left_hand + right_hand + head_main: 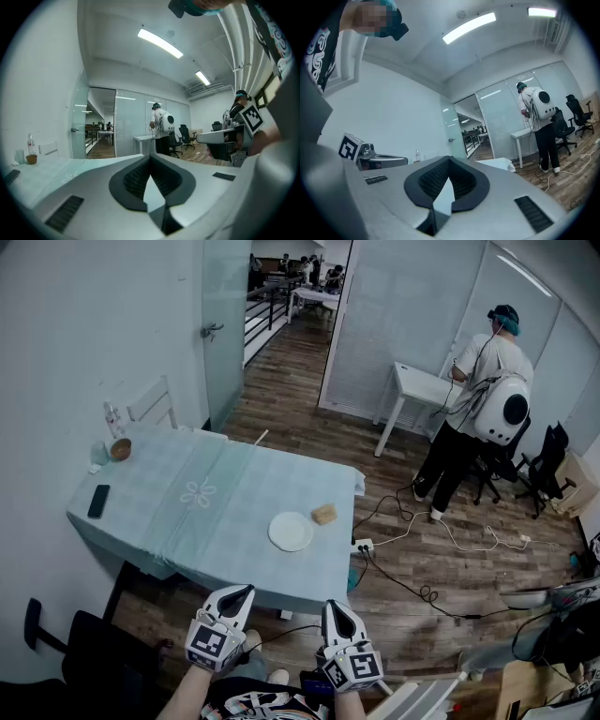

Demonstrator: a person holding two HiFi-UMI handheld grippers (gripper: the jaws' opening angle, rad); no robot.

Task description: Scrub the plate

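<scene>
- The left gripper point(241, 592) is held low at the bottom of the head view, in front of the near edge of the table; its jaws are pressed together with nothing between them
- The right gripper point(335, 607) is held just beside it on the right, roughly level; its jaws are closed too and grip nothing
- Each gripper carries its cube with square markers, and the person's forearms reach up to them from the bottom edge
- The round white plate point(291, 532) lies flat on the near right part of the rectangular table covered with a pale green cloth point(187, 521), well apart from both grippers
- A small tan block-shaped sponge point(323, 514) lies on the cloth just beside the plate, on its far right side (a narrow strip of cloth seems to separate them, though this is hard to tell from this height)
- A flat black phone point(98, 501) lies near the table's left edge
- At the far left corner stand a small brown bowl point(120, 449) and a clear bottle point(113, 418), with a white chair point(152, 403) behind that corner
- On the dark wooden floor point(300, 390) to the right of the table sits a white power strip point(364, 545), with cables trailing away from it
- Further back, a person in a white shirt with a white backpack point(483, 381) stands at a small white desk point(417, 388) against the glass wall, facing away, with black office chairs point(539, 470) beside them
</scene>
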